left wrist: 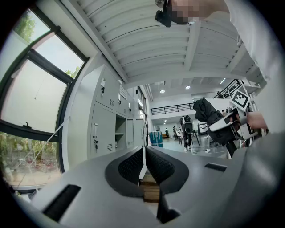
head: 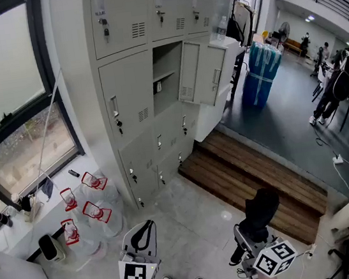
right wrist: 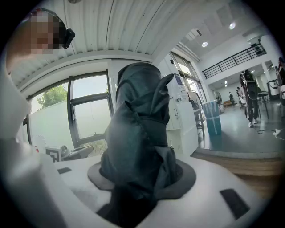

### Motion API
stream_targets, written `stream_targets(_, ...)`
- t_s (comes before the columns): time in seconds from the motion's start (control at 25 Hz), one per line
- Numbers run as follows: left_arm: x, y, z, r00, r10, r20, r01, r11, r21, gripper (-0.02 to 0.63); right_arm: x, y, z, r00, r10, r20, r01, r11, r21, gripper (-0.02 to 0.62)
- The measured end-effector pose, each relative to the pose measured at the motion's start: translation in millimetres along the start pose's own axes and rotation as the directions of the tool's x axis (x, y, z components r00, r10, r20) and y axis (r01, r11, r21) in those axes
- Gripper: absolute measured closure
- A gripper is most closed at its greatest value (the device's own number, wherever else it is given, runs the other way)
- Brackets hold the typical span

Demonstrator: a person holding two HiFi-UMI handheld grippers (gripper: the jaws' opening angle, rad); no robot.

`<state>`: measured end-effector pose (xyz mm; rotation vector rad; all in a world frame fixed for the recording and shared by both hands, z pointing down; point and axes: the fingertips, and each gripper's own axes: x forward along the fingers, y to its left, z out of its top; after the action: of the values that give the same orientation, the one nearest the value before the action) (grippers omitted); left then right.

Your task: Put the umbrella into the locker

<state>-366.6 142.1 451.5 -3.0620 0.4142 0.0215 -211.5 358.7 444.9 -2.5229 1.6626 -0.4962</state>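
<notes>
The grey locker bank (head: 129,84) has one middle compartment (head: 164,72) open, its door (head: 199,74) swung right above the wooden step (head: 251,183). Bare floor (head: 191,214) lies between. The right gripper (head: 247,236) clamps the folded black umbrella (head: 260,210) well short of the compartment. The left gripper (head: 142,237) is closed and empty.

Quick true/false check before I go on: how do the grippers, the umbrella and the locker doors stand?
1. The right gripper is clamped on the black umbrella. True.
2. The left gripper holds something as well. False: its jaws are together with nothing between them.
3. One locker door stands open. True.
4. The umbrella lies inside the open locker. False: it is in the right gripper, well short of the lockers.
</notes>
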Motion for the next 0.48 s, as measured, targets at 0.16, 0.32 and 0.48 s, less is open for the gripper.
stream_targets(0.16,-8.6,-6.4,3.0,1.000,0.016,-0.005,-0.016,1.000,-0.001,0.571,-7.7,0.7,-3.1,1.000,0.010,-0.010,-0.011,1.000,-0.006,0.380)
stream_targets(0.32,-13.6,-11.2,4.2,0.999,0.034,-0.009,-0.034,0.999,-0.002,0.571,-10.0,1.0,-3.4,0.999,0.038,-0.010,-0.038,0.999,-0.002,0.380)
stream_targets(0.48,-14.4,-18.2,6.8,0.999,0.047,-0.008,-0.047,0.999,-0.018,0.571,-11.2,-2.8,-5.6,0.998,0.065,-0.020,-0.065,0.998,0.004,0.382)
